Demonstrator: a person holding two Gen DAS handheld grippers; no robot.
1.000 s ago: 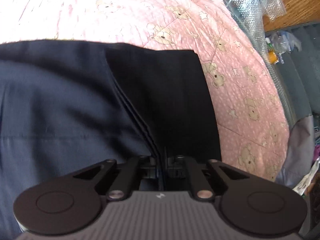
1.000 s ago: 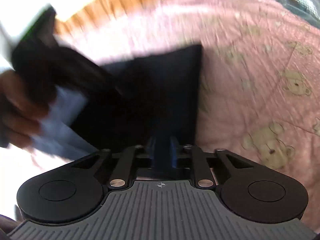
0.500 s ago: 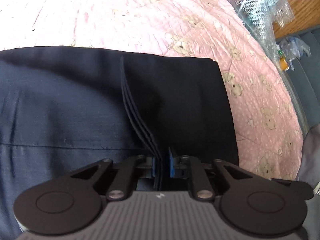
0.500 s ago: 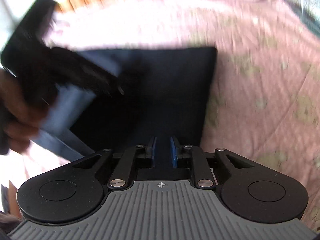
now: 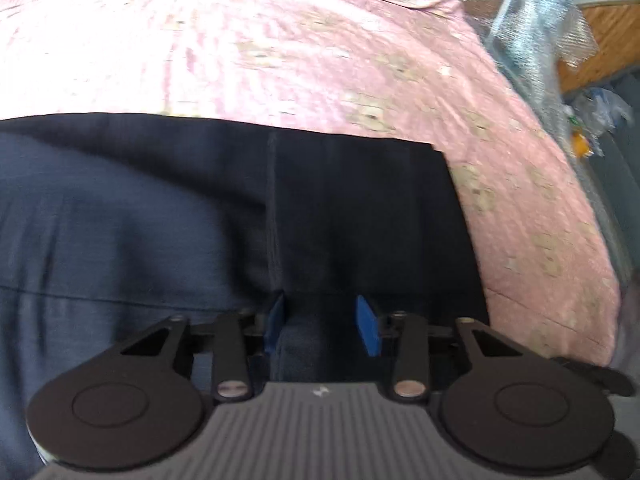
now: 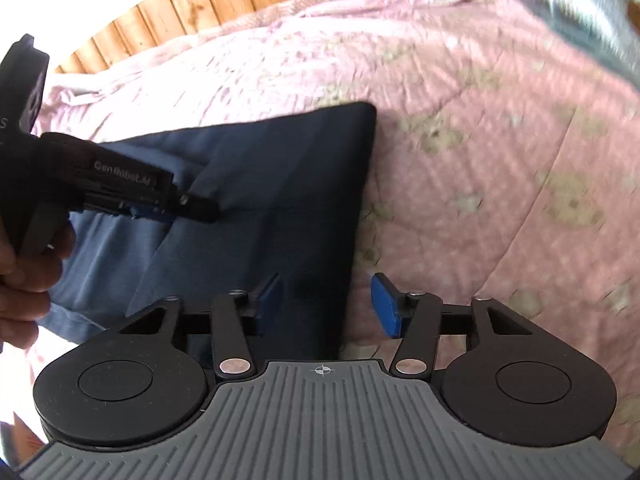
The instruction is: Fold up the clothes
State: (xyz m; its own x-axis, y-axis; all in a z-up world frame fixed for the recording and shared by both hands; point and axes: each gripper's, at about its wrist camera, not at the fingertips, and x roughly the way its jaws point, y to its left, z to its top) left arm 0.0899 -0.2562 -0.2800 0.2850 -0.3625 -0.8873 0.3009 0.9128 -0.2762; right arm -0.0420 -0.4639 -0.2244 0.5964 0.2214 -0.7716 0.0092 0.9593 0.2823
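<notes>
A dark navy garment (image 5: 168,208) lies folded on the pink quilt (image 5: 280,48). In the left wrist view my left gripper (image 5: 322,322) is open, its blue pads (image 5: 368,324) apart just above the folded layer. In the right wrist view my right gripper (image 6: 326,304) is open over the garment's (image 6: 280,184) right edge, holding nothing. The left gripper also shows in the right wrist view (image 6: 192,208), low over the cloth at the left, held by a hand (image 6: 28,256).
The pink quilt with bear print (image 6: 500,140) covers the bed. Clear plastic wrapping (image 5: 532,32) and small clutter (image 5: 588,128) lie at the right past the bed's edge. A wooden plank wall (image 6: 224,4) stands behind the bed.
Both grippers have opened and let go of the folded cloth layers. The fold now lies flat on the garment.
</notes>
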